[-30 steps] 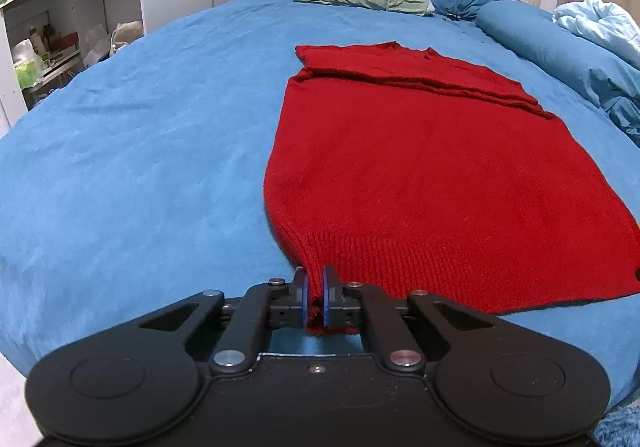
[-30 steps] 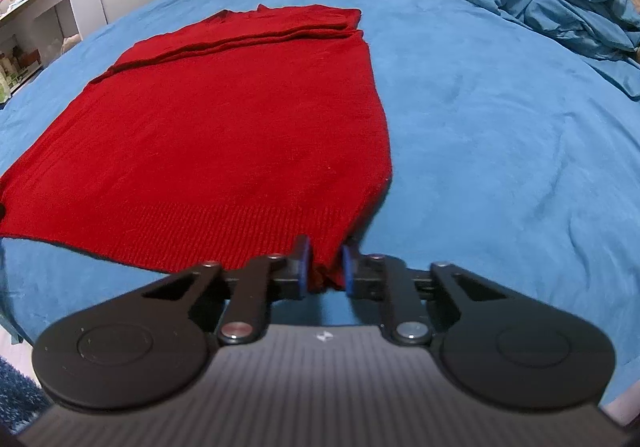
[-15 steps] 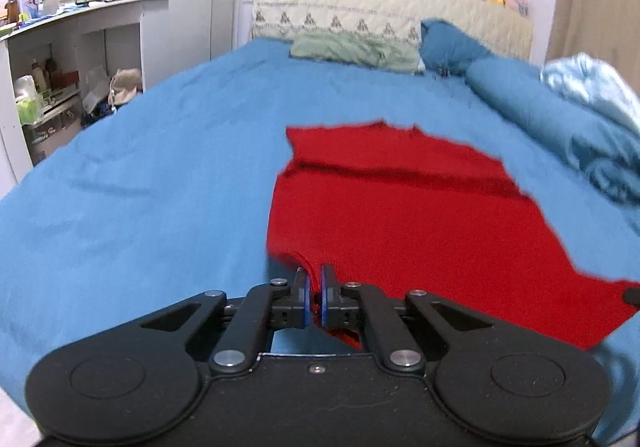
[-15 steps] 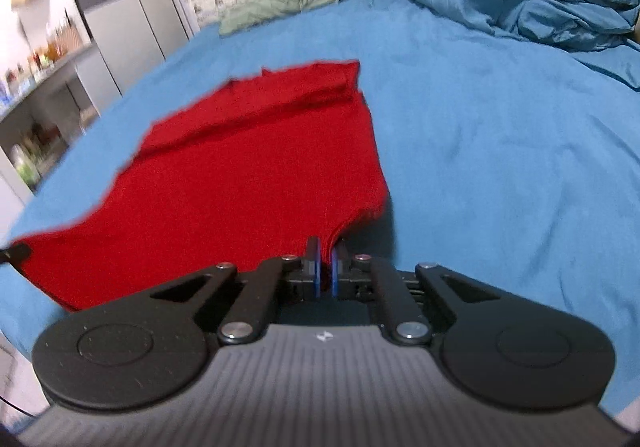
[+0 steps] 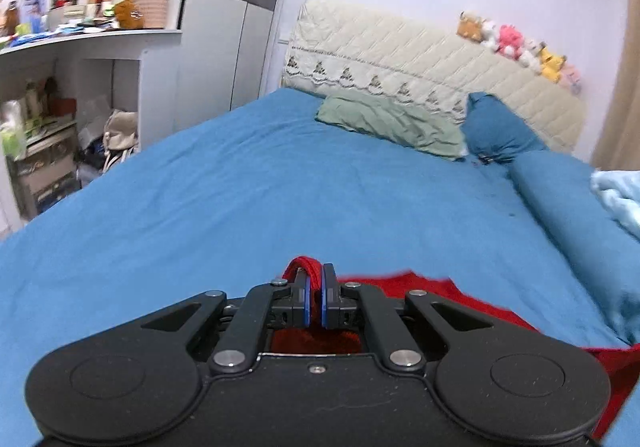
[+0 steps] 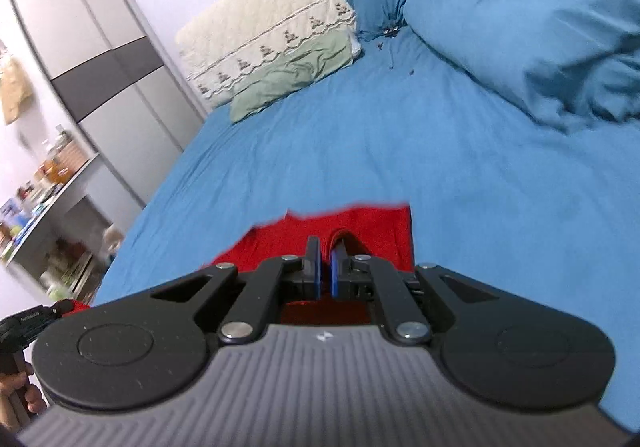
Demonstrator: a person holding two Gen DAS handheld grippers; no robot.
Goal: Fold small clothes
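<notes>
The left gripper (image 5: 315, 289) is clenched on a pinched loop of the red knit sweater (image 5: 472, 307), which bulges up over its blue fingertips (image 5: 306, 297). The right gripper (image 6: 325, 267) likewise pinches a fold of the same sweater (image 6: 360, 231) between its blue pads (image 6: 335, 271). The sweater is bright red, ribbed where bunched, and hangs slack under both tools, its far edge lying blurred across the blue bedsheet (image 5: 280, 199). Ahead, the sheet runs wide and bare up to a green pillow (image 5: 392, 123) and a blue pillow (image 5: 496, 131) at the quilted headboard (image 5: 420, 59). A heaped blue duvet (image 6: 540, 59) borders the right; cluttered shelves (image 5: 52, 119) flank the left.
</notes>
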